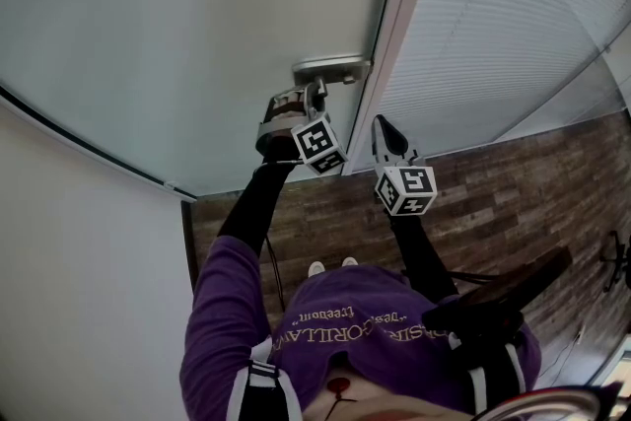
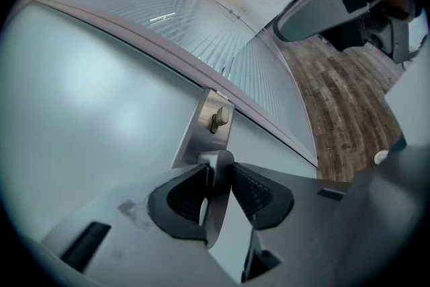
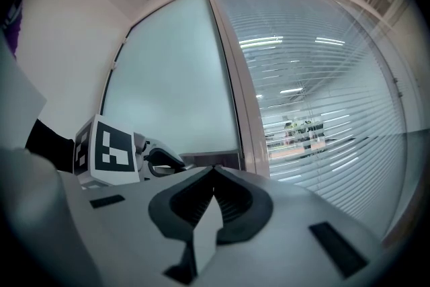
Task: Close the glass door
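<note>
The fingers (image 2: 181, 199) of the left gripper (image 2: 220, 173) are clamping the lever handle (image 2: 216, 159) to steer the glass door (image 1: 187, 35), which seems to be meeting its frame (image 1: 399, 35). The right gripper (image 3: 213, 175) is idling alongside, jaws together on nothing.

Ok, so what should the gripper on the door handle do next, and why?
Probably swing the glass door toward the frame by the handle. The left gripper is clamped on that handle, so it can steer the door. The right gripper is shut on nothing. The pictures do not settle whether the door's edge has met the frame.
</note>
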A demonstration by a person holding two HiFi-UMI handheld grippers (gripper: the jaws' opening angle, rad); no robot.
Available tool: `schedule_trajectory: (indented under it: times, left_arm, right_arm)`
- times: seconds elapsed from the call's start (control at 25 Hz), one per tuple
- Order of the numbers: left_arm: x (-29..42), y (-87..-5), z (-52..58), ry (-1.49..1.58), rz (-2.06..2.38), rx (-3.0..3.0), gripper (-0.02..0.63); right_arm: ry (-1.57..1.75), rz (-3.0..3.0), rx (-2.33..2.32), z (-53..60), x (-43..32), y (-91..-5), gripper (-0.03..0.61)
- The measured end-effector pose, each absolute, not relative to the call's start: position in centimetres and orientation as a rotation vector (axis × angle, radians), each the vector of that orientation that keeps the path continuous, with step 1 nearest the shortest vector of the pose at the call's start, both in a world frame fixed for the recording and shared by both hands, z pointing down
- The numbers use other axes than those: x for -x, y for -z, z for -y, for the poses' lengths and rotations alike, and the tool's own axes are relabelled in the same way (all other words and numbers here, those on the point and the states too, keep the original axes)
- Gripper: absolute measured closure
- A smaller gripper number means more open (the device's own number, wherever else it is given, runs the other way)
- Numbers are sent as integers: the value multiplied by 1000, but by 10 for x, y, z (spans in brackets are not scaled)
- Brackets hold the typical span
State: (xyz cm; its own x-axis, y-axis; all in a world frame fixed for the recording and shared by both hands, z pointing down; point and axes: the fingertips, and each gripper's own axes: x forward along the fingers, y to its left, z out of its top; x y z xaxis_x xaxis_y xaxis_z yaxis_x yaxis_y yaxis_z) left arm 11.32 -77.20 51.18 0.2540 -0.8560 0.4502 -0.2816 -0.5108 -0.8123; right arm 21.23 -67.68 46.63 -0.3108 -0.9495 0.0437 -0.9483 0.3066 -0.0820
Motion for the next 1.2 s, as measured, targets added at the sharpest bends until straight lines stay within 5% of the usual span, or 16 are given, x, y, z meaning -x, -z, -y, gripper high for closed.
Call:
schedule_trajectory:
  times: [1.2]
  left_arm:
    - [-112, -517, 787, 1232, -1099, 2088, 494]
  right_arm:
    - [140, -2526, 1855, 676, -219, -469, 588]
